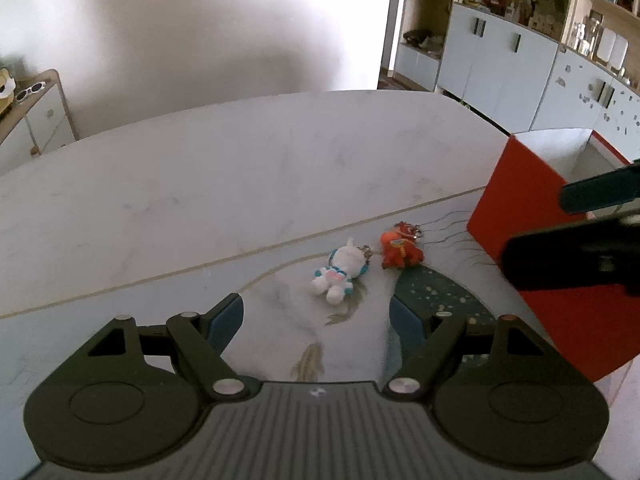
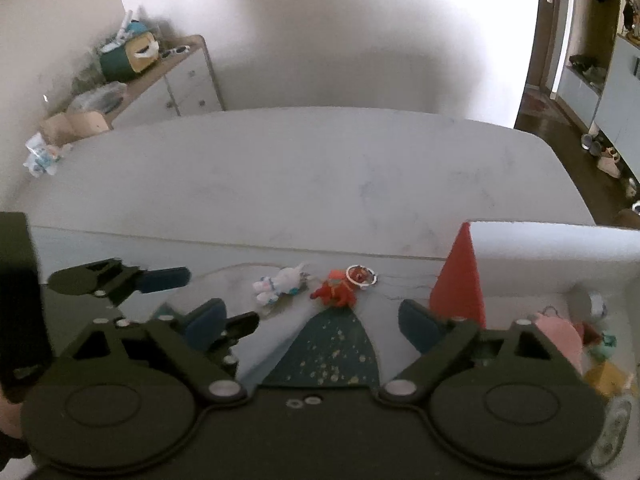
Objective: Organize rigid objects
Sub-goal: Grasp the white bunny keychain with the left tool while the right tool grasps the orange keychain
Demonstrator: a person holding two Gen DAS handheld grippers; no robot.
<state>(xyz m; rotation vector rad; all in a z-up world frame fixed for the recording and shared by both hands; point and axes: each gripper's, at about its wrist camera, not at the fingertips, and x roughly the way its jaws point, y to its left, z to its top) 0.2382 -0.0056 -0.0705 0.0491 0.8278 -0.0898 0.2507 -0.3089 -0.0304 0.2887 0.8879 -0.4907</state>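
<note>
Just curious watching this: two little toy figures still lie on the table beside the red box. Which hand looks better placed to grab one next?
Probably the left gripper: open, with the white figure just ahead between its fingers. The right gripper, also open, faces the orange figure from farther back.

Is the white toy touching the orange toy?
Cannot tell. In the left wrist view the white toy and orange toy lie very close, the white toy's keyring reaching toward the orange one; neither view plainly shows contact or gap.
</note>
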